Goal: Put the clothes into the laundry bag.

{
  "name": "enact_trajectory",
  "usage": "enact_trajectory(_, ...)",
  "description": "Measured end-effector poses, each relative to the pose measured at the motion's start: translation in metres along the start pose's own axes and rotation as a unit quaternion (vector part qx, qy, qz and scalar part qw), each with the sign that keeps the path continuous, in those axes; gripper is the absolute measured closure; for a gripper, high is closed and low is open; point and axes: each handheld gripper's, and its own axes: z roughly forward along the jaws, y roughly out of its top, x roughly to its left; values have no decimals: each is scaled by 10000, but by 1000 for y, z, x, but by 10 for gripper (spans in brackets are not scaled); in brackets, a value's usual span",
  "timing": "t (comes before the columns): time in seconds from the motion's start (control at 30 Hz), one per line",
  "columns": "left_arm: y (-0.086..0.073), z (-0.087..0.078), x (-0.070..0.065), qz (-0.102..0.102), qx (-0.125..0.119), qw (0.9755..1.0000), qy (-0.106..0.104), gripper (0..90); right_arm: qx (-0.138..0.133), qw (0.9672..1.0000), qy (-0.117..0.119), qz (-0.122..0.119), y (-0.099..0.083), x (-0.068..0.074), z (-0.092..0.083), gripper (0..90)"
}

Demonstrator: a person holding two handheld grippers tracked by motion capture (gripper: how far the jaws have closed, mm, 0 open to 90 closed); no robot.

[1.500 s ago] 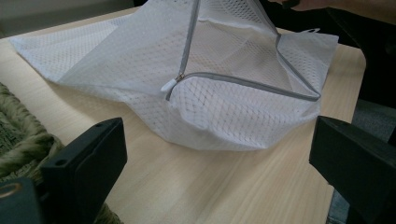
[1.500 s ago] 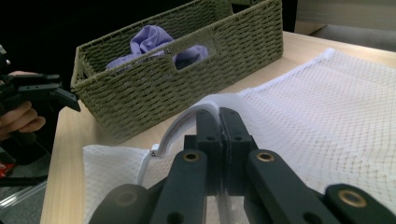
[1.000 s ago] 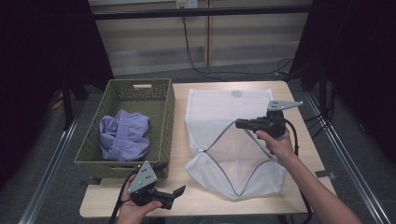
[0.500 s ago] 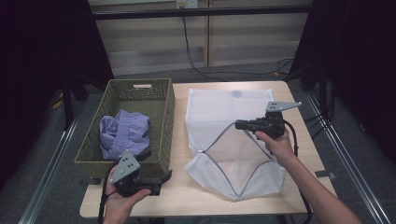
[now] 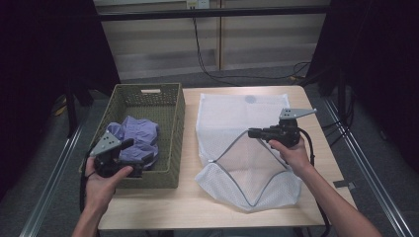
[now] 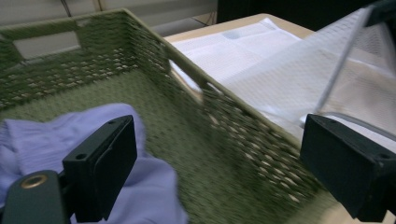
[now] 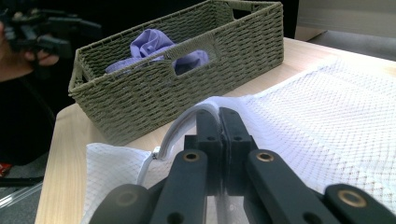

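Two black tools (image 5: 253, 132), grey three-cornered top plates, brass-ringed screws, trailing black cables, bare forearms.

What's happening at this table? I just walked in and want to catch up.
A person is working with a gripper in each hand. The right gripper is shut on the zippered rim of a white mesh laundry bag, holding its mouth up and open. The left gripper, its jaws wide and just closing a little, is over the green woven basket above the lavender garment, with nothing gripped yet.

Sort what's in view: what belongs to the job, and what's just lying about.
In the job: mesh laundry bag, its rim pinched up by the right gripper; lilac garment; open left gripper; wicker basket.
Lying about: floor cables.
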Motion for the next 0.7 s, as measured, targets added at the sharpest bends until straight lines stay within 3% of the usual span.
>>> enact_trajectory(0.03,0,0,0,0,0,10000,0,104,0,10000,0,0,0,0,0,886)
enact_trajectory(0.07,6,2,12,-75,-14,9999,66,97,8,10000,-1,-14,0,0,1,886)
enact_trajectory(0.1,6,2,12,-75,-14,9999,66,95,8,10000,-1,-14,0,0,1,886)
enact_trajectory(0.2,18,7,31,-111,58,9997,211,84,8,10000,-1,-18,0,0,1,885)
enact_trajectory(0.23,18,7,31,-111,58,9997,211,77,8,10000,-1,-18,0,0,1,885)
enact_trajectory(0.3,22,15,44,-235,226,9989,330,62,10,10000,-8,-1,0,0,1,886)
enact_trajectory(0.37,22,18,48,-309,260,9986,347,62,14,10000,-9,-2,-1,0,1,886)
enact_trajectory(0.4,22,24,56,-389,436,9980,255,70,13,10000,-8,-9,0,0,1,886)
enact_trajectory(0.5,20,31,61,-311,499,9973,430,71,8,10000,-15,-19,0,0,1,886)
enact_trajectory(0.7,19,46,77,-499,639,9955,487,76,17,10000,-16,-23,0,-1,2,886)
